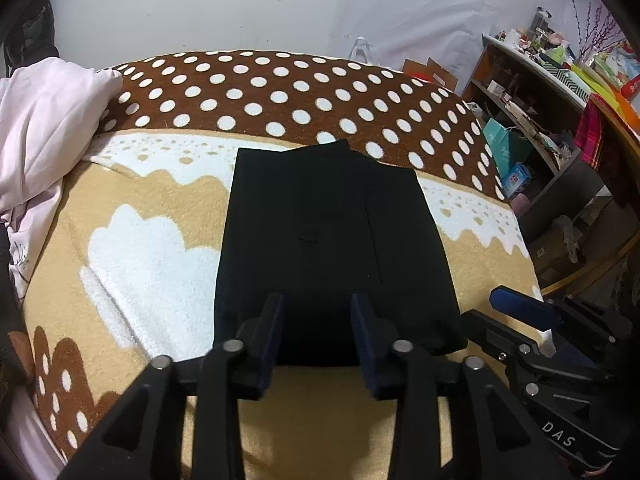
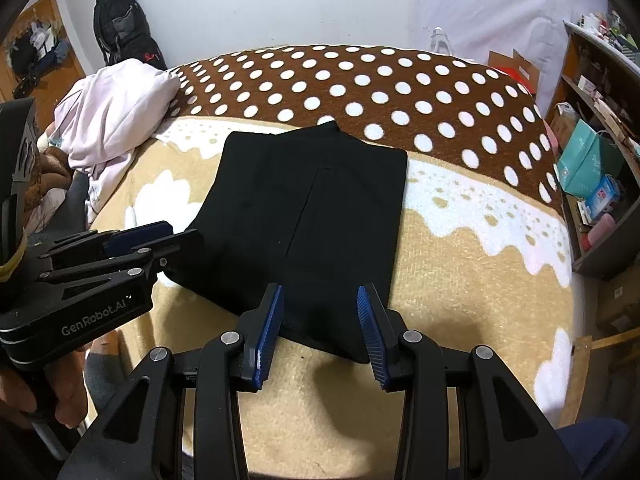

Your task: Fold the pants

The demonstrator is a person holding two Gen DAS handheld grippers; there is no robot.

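The black pants (image 1: pixel 332 236) lie folded into a flat rectangle on the bed blanket; they also show in the right wrist view (image 2: pixel 308 208). My left gripper (image 1: pixel 318 312) is open and empty, its fingers just above the near edge of the pants. My right gripper (image 2: pixel 320 304) is open and empty, over the near right corner of the pants. The right gripper shows at the lower right of the left wrist view (image 1: pixel 532 320), and the left gripper at the left of the right wrist view (image 2: pixel 160 236).
A beige, white and brown polka-dot blanket (image 1: pixel 160 208) covers the bed. A heap of pale pink bedding (image 1: pixel 44 128) lies at the left. Cluttered shelves (image 1: pixel 532 112) stand to the right of the bed. A black backpack (image 2: pixel 124 28) leans on the far wall.
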